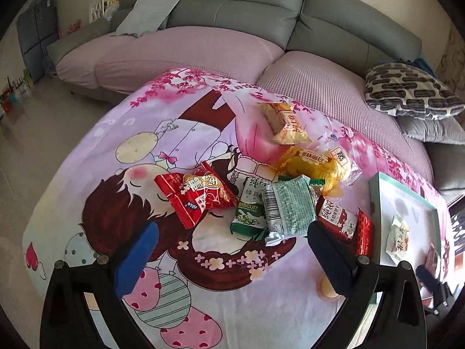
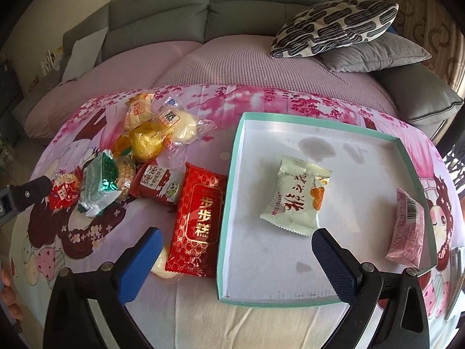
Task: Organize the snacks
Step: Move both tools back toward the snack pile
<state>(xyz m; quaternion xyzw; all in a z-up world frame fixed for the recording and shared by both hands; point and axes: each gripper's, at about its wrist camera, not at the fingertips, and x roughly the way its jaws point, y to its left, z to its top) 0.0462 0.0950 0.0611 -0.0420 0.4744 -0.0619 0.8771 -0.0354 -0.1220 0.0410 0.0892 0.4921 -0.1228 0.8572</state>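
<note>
Cartoon tablecloth | left tool wide, empty | right tool wide, empty

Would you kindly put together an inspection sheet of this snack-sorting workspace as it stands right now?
Surface: cartoon-print cloth spread over the table, lightly wrinkled at the near edge.
Job's things: teal-rimmed tray holds a white packet and a pink packet; red packet lies beside the tray's left wall; a loose pile of snacks lies further left.
Clutter: stains on the tray floor.
Grippers: left tongs open, empty, near the pile; right tongs open, empty, over the tray's near left edge.
Cables: nothing seen.
Surroundings: grey sofa, patterned cushion.
</note>
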